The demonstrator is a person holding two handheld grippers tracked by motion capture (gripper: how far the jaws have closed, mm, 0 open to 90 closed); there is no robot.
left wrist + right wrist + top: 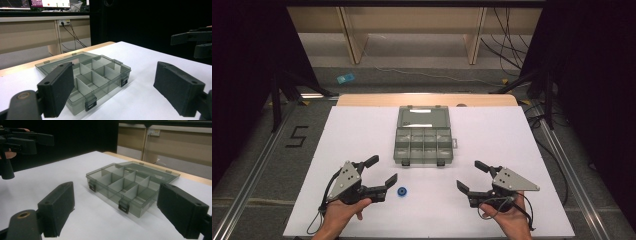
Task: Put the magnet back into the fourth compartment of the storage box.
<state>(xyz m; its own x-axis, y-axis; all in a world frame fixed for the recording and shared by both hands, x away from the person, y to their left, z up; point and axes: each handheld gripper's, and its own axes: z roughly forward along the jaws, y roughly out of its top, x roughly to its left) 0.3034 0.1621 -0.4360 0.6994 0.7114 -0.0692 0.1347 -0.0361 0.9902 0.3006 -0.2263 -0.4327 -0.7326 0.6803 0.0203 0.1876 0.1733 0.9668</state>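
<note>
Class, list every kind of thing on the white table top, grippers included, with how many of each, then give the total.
Grippers: 2, left gripper and right gripper, both with fingers apart
Clear compartment box, lid open: 1
Small blue wheel: 1
Total: 4

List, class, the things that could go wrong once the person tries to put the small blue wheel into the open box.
1. The blue wheel is small and round and lies flat on the white table; the wide-open left tongs beside it might pinch its edge and flick it away.
2. The box has narrow compartments, so the wheel could land on a divider.
3. The light box stands unheld; the open right tongs could nudge it.
</note>
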